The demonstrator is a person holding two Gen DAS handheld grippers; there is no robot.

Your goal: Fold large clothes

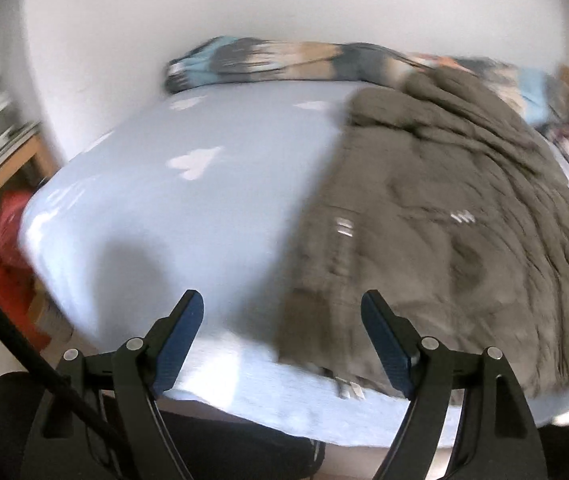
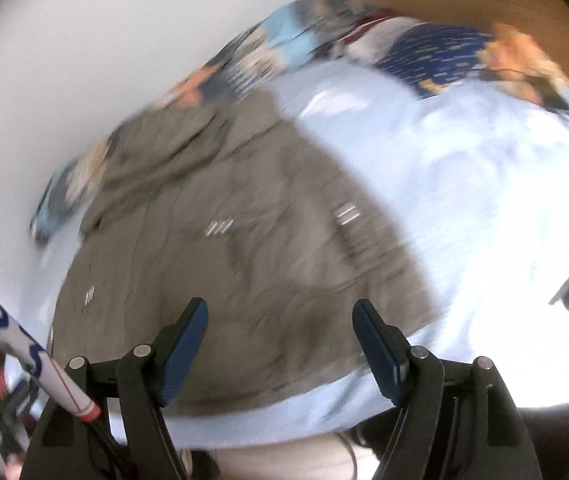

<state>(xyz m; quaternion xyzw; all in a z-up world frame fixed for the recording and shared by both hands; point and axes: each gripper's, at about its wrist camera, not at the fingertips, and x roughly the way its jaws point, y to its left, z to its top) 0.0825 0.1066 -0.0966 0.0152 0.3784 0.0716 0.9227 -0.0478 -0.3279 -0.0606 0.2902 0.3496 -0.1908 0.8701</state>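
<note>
No writing can be read in either blurred view. From the left wrist, the left gripper (image 1: 283,308) stands wide with nothing between its blue pads, above the near edge of the pale blue bed sheet (image 1: 164,216). The crumpled grey-brown quilted garment (image 1: 444,216) lies spread to its right; a multicoloured patterned blanket (image 1: 268,60) runs along the white wall. From the right wrist, the right gripper (image 2: 280,316) is likewise wide and empty, over the garment's (image 2: 224,240) near hem; a white striped pole (image 2: 56,376) crosses at lower left
</note>
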